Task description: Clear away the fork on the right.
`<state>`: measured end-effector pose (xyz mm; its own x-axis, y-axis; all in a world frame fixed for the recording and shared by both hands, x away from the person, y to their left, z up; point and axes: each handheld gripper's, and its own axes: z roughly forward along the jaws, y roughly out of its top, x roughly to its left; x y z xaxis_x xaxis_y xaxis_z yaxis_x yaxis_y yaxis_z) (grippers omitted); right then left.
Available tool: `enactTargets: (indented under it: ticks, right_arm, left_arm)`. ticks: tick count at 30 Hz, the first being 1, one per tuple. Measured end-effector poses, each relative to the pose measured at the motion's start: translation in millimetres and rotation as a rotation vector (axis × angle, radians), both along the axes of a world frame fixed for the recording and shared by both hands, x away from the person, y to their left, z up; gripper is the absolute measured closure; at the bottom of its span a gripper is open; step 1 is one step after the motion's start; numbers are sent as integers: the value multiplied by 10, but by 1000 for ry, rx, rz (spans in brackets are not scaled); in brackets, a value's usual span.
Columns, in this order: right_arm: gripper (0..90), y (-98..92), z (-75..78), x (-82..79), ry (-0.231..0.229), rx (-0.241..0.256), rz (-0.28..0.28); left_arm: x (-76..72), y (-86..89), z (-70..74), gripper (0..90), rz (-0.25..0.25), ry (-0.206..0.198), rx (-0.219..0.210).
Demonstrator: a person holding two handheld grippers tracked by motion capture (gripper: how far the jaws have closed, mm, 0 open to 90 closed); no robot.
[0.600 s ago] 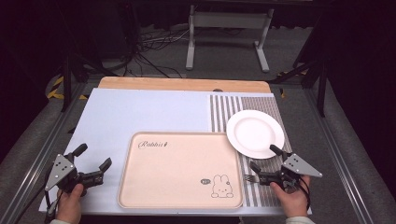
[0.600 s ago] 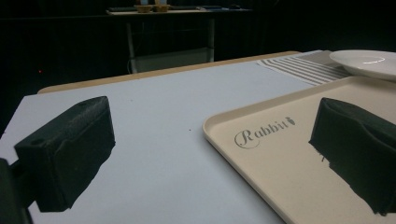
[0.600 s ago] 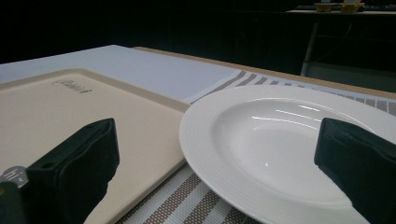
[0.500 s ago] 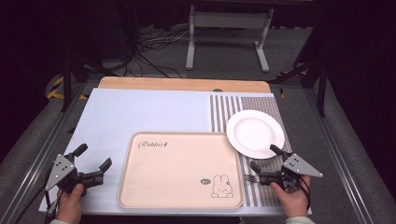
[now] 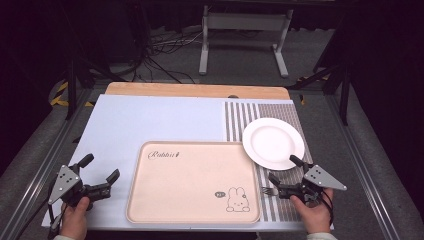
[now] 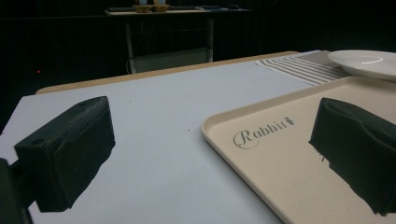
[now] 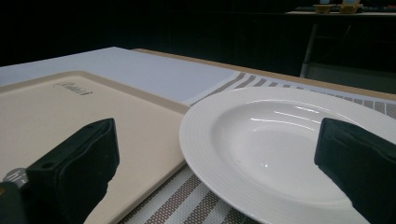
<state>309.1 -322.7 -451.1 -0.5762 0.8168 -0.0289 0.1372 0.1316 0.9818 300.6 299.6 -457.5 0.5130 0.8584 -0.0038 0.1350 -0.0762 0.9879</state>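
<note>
From the high view, nothing has shifted in the last half-second: the right gripper [image 5: 283,177] still hovers, jaws apart, just short of the round white ceramic plate [image 5: 273,142] on the striped mat [image 5: 239,116] — a reach is likely pending.

Left gripper view: the left gripper [image 6: 210,154] idles open beside the beige plastic rabbit tray [image 6: 280,163].

Right gripper view: the plate lies between the spread jaws — ungrasped.

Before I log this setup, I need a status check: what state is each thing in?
Plate: upright, empty, on the striped mat, rim just over the tray's corner.
Tray: flat on the table, empty.
Striped mat: laid flat.
Left gripper: open, holding nothing, beside the tray.
Right gripper: open, holding nothing, fingers near the plate's rim.
</note>
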Motion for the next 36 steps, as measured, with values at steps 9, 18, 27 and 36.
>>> enactTargets:
  ticks: [9, 18, 27, 36]
  right_arm:
    - [10, -16, 45, 17, 18, 1, 8]
    - [13, -24, 158, 59, 77, -42, 53]
    - [38, -53, 377, 103, 191, -191, 131]
    - [45, -47, 555, 156, 280, -311, 187]
  left_arm:
    - [1, -3, 3, 5, -3, 1, 2]
    - [-3, 5, 6, 5, -2, 1, 0]
    - [1, -2, 6, 6, -2, 3, 0]
    - [5, -4, 5, 6, -5, 5, 4]
